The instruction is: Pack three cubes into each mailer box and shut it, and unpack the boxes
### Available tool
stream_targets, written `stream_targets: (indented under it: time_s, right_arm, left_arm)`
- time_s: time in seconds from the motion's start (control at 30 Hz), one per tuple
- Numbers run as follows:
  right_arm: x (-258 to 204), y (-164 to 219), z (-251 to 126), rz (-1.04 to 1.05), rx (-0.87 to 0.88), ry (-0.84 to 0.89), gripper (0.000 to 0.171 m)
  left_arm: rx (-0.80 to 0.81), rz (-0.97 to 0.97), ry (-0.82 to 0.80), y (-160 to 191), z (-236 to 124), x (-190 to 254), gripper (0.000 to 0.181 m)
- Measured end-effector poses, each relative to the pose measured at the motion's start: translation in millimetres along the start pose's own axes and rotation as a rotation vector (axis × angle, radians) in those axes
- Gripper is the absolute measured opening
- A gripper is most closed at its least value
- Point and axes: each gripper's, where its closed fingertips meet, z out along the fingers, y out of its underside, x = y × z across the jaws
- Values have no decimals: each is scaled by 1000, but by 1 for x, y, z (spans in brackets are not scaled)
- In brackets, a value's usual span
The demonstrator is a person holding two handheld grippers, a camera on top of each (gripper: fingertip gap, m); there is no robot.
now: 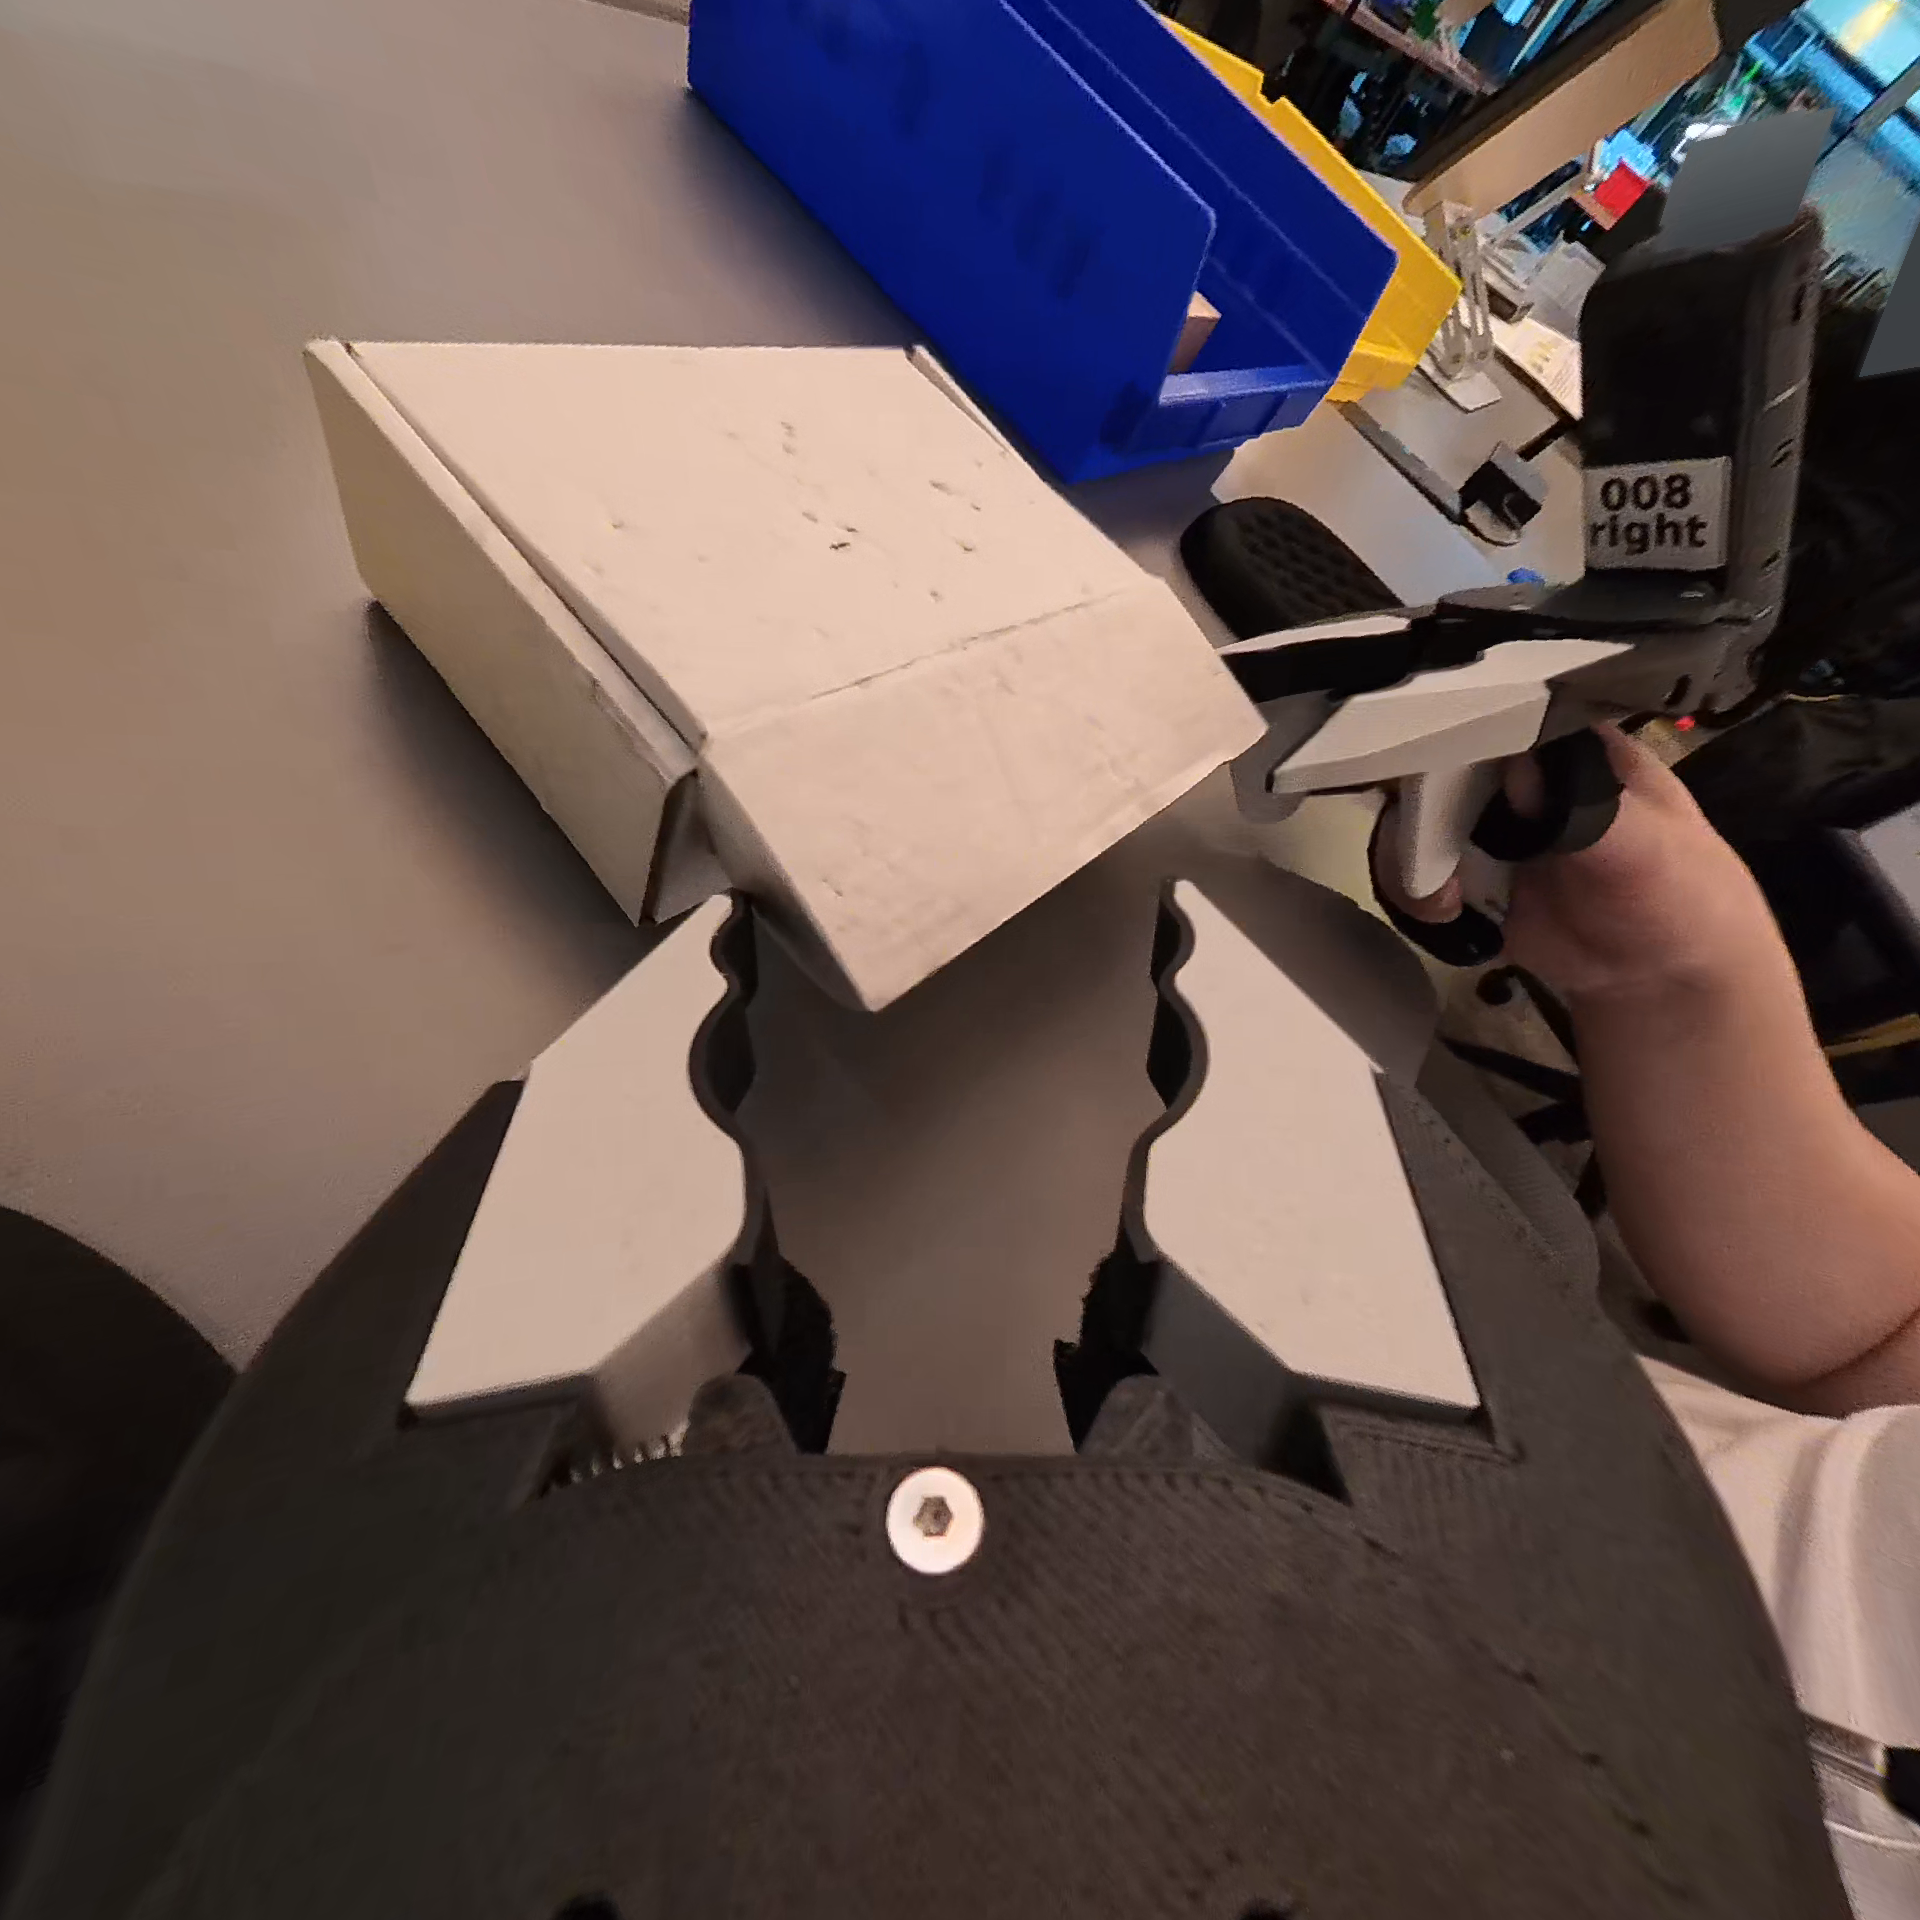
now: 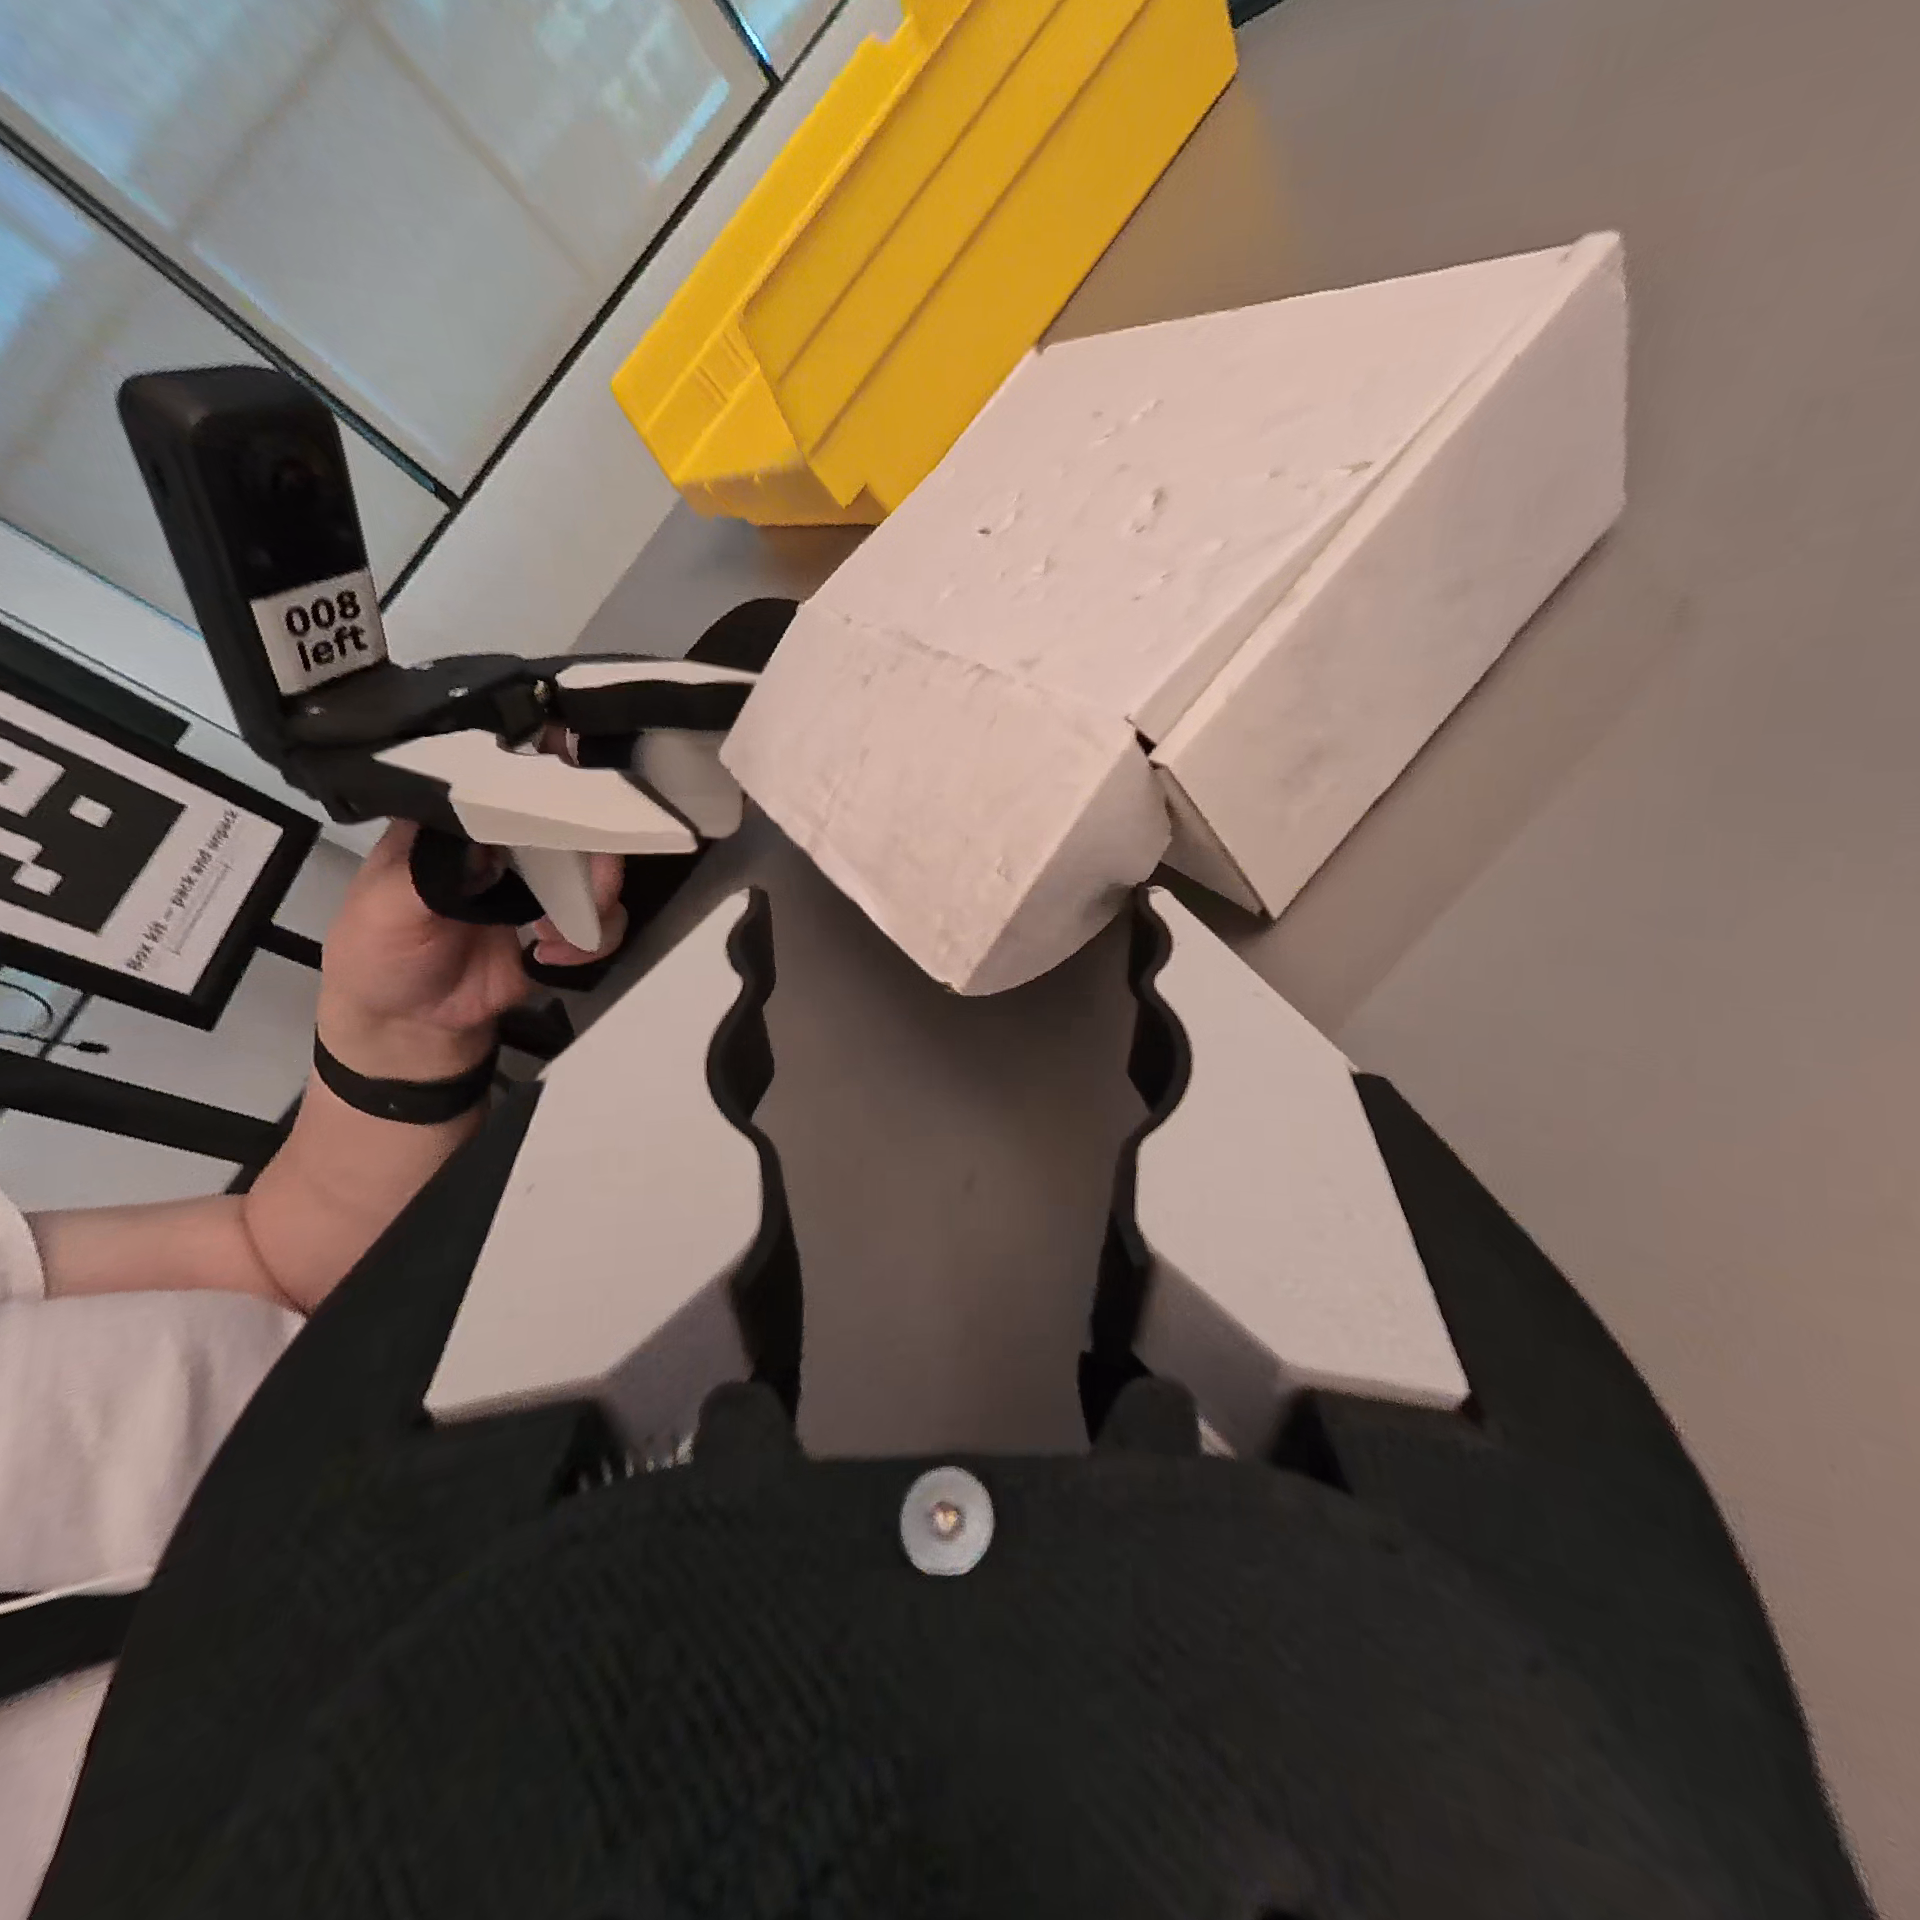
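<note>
A white mailer box (image 1: 727,520) lies on the grey table (image 1: 208,312), lid down. Its front flap (image 1: 966,779) sticks out over the front wall, untucked. My left gripper (image 1: 951,914) is open and empty, with the flap's lower corner just between its fingertips. My right gripper (image 2: 951,904) is open and empty too, at the flap's other corner. The box (image 2: 1195,520) and flap (image 2: 935,779) also show in the right wrist view. Each gripper shows in the other's view, the right gripper (image 1: 1278,727) and the left gripper (image 2: 717,748), beside the flap's side edges. The box's contents are hidden.
A blue bin (image 1: 1039,208) stands behind the box with a tan block (image 1: 1195,327) showing inside it. A yellow bin (image 1: 1382,260) stands beside it and also shows in the right wrist view (image 2: 935,260). A framed marker sign (image 2: 83,810) stands off the table's edge.
</note>
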Motion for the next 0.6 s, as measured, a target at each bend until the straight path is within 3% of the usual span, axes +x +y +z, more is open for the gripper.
stream_targets:
  time_s: [0.2,0.4,0.6]
  right_arm:
    - [10,0,2,92,12,0,54]
    - [12,0,4,100,5,3,52]
    - [17,3,5,68,-35,47,52]
  left_arm:
    - [18,-87,6,-4,1,-6,64]
    - [12,-95,-53,-4,4,-16,52]
    - [-30,-72,-77,-1,9,-20,52]
